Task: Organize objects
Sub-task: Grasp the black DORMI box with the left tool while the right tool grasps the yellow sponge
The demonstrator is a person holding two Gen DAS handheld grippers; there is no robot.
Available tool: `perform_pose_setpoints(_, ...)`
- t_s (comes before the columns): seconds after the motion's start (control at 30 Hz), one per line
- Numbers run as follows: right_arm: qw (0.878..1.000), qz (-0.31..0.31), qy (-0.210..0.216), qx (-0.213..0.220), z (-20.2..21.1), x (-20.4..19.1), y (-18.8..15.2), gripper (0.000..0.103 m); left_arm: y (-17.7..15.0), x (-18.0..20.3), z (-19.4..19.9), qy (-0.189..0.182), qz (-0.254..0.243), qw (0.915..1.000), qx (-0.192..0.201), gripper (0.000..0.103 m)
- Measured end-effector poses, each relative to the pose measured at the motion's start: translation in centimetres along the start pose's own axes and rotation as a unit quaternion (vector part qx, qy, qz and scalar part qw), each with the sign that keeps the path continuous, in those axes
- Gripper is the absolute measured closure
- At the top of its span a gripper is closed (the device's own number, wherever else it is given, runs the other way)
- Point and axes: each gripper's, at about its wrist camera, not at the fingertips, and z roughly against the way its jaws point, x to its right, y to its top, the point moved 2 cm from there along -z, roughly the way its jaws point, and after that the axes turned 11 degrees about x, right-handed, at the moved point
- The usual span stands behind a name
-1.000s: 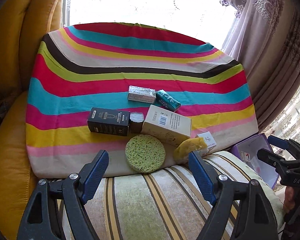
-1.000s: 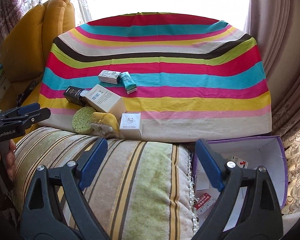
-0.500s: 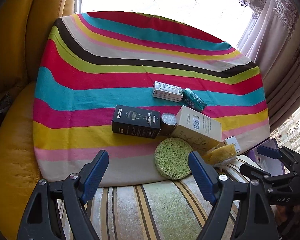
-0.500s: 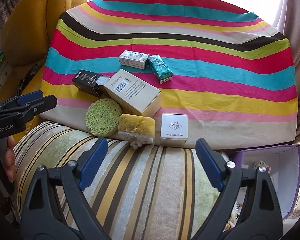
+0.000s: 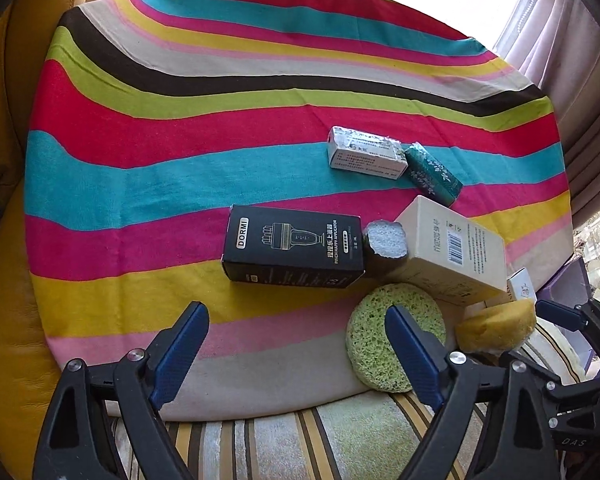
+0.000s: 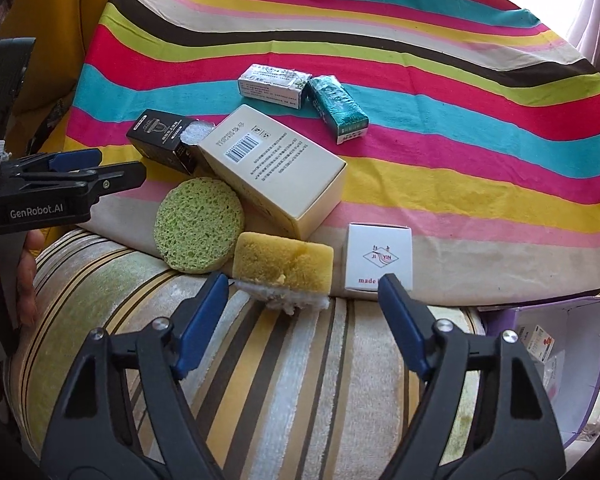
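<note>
Several items lie on a striped cloth (image 5: 148, 176): a black box (image 5: 292, 252), a cream box (image 6: 274, 170), a round green sponge (image 6: 198, 226), a yellow sponge (image 6: 284, 266), a small white box (image 6: 380, 260), a white packet (image 6: 274, 86) and a teal packet (image 6: 342, 108). My left gripper (image 5: 296, 352) is open and empty, just short of the black box, its right finger over the green sponge (image 5: 380, 344). My right gripper (image 6: 302, 320) is open and empty, just short of the yellow sponge and the small white box.
A striped cushion (image 6: 260, 380) lies under both grippers at the cloth's near edge. A purple open box (image 6: 560, 364) with papers stands at the right. A yellow leather armchair (image 5: 8, 280) is on the left, curtains (image 5: 572, 60) at the back right.
Both grippers have moved forward toward the objects, which now look larger and closer. Both stay open; nothing was picked up or shifted.
</note>
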Motion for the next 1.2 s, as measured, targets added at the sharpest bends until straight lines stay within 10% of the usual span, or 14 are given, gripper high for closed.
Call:
perform_pose_setpoints(0.67, 1.0, 0.014, 0.008, 0.013, -1.5, -0.6, 1.0, 0.028, 1.9, -0.2, -4.4, 0.015, -0.038, 0.999, -0.018, 0.013)
perform_pose_setpoints(0.9, 1.0, 0.014, 0.01, 0.024, -1.3, -0.6, 1.1, 0.048, 1.7, -0.8, -3.6, 0.025, -0.025, 0.9994, -0.001, 0.016)
perform_pose_setpoints(1.2, 0.999, 0.016, 0.017, 0.033, -0.4, -0.7, 0.7, 0.05, 1.0, -1.7, -1.0, 0.033, 0.009, 0.999, 0.029, 0.016)
